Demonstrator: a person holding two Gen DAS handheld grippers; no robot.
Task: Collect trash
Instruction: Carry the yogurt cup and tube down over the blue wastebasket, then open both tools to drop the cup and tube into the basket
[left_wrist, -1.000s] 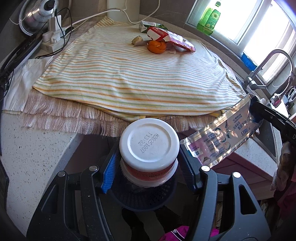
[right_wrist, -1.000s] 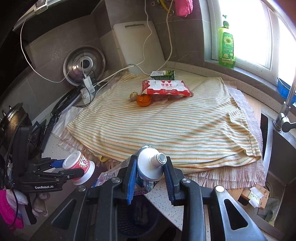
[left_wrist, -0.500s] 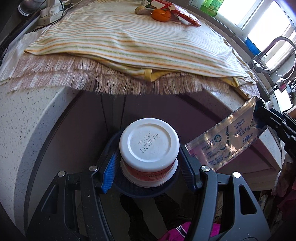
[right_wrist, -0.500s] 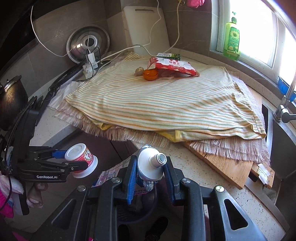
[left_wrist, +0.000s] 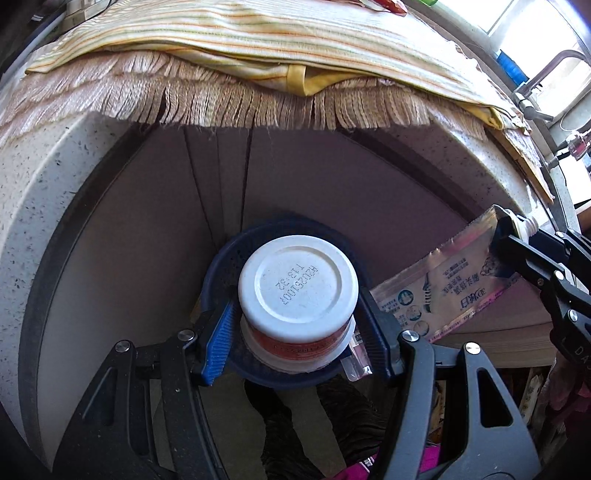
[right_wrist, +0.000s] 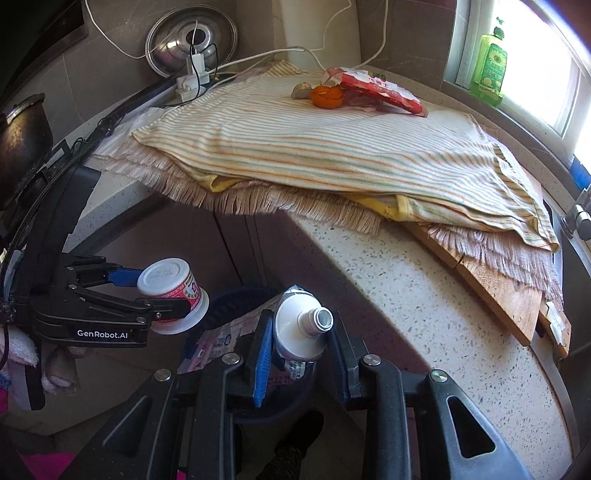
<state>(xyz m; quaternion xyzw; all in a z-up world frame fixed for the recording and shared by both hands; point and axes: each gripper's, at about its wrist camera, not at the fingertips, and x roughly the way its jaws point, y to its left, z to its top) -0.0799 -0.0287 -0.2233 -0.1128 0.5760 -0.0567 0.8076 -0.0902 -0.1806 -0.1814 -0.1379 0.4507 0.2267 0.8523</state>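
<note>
Both sets of jaws are clamped on trash. On the left gripper (left_wrist: 297, 328) they pinch a small white yoghurt cup (left_wrist: 298, 295) with a red label, turned so its flat date-stamped base faces the left wrist camera; the blue pad presses one side of the cup and the black finger the other. In the right wrist view the same cup (right_wrist: 170, 288) sits sideways between that gripper's fingers, with its wide rim pointing away from the counter.

On the right gripper (right_wrist: 299, 354) the jaws are closed on the neck end of a toothpaste tube (right_wrist: 300, 325), whose open nozzle points up toward the camera. The flattened, printed body of the tube (left_wrist: 443, 295) hangs out of the gripper in the left wrist view, slanting toward the cup.

Beneath both grippers stands a dark blue mesh waste basket (left_wrist: 275, 232) on the floor, in front of the brown cabinet doors (left_wrist: 155, 229). The cup is directly over its opening, and the tail of the tube reaches toward its rim (right_wrist: 236, 295).

Above, the speckled stone countertop (right_wrist: 406, 280) carries a striped cloth (right_wrist: 332, 144) over a fringed mat (right_wrist: 258, 199) and a wooden board (right_wrist: 498, 295). On the far part of the cloth lie an orange peel (right_wrist: 325, 96), a small beige lump beside it, and a red and white snack wrapper (right_wrist: 376, 90). A green dish soap bottle (right_wrist: 489, 66) stands on the window sill.
</note>
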